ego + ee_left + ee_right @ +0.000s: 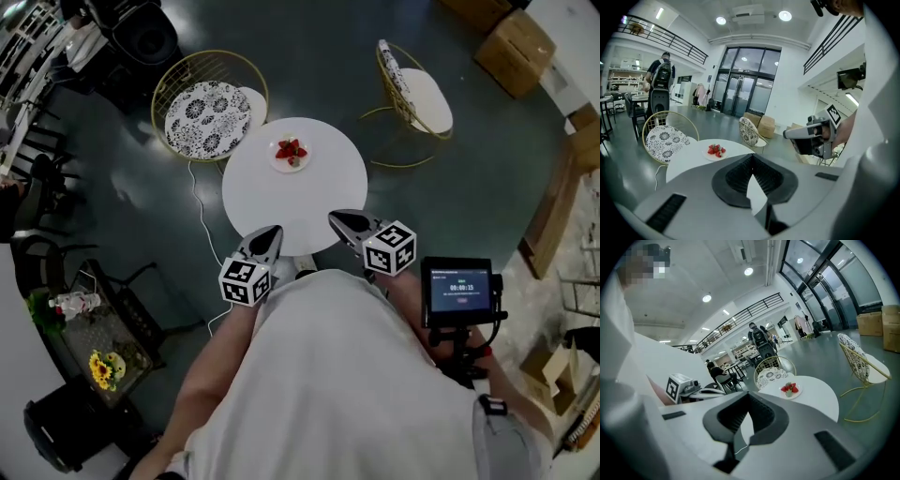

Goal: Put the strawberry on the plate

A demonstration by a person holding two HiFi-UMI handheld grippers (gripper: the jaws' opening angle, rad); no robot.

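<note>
Several red strawberries [291,149] lie piled on a small white plate [278,162] near the far side of a round white table [309,202]. Both grippers hover close to my body at the table's near edge, well short of the plate. My left gripper [270,234] is shut with nothing in it, and my right gripper [339,221] also looks shut and empty. In the left gripper view the jaws [752,157] meet, with the strawberries [716,150] beyond them. The right gripper view shows the same fruit [790,388] past its closed tips [749,395].
Two gold wire chairs with patterned cushions [208,111] [412,94] stand behind the table. A white cable [199,202] runs over the floor at the left. Cardboard boxes [514,39] sit far right, a small screen [457,291] is beside me, and a person with a backpack [661,77] stands far off.
</note>
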